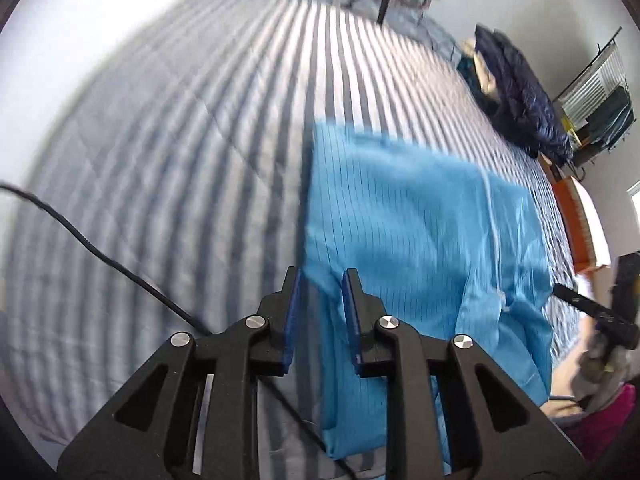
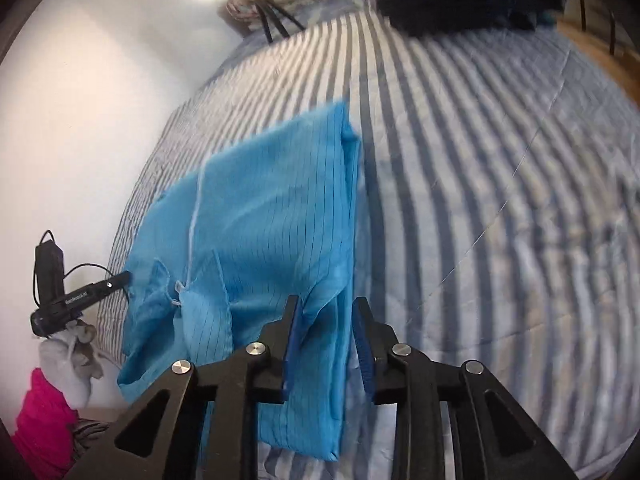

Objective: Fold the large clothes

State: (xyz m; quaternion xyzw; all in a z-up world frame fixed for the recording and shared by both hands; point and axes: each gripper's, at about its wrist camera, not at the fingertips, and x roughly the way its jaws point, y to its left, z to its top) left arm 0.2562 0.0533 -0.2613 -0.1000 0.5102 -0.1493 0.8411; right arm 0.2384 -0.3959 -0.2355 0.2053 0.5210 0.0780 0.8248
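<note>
Blue pads on my left gripper (image 1: 320, 280) stand a little apart, straddling the near left edge of the blue garment (image 1: 420, 240); I cannot see them pinching the cloth. My right gripper (image 2: 325, 308) is much the same at the opposite near edge: jaws narrowly apart, cloth running between them, no clear clamp. I judge I am placed at these two edges so both can be lifted together for the next fold.

Just beyond my fingers the garment lies on the striped bed cover (image 1: 180, 160), already doubled into a long panel with straight folded sides, a pale drawstring (image 2: 196, 216) trailing down its middle toward a bunched collar or hood. That neat shape suggests the lengthwise folds are done and a crosswise fold remains. The soft, slippery-looking fabric may slide out of a shallow grip, so I should bite deeper before lifting.

A black cable (image 1: 100, 256) crosses the cover beside it. Farther off, a dark navy jacket (image 1: 520, 92) lies near the bed's far side, well apart from my work.
</note>
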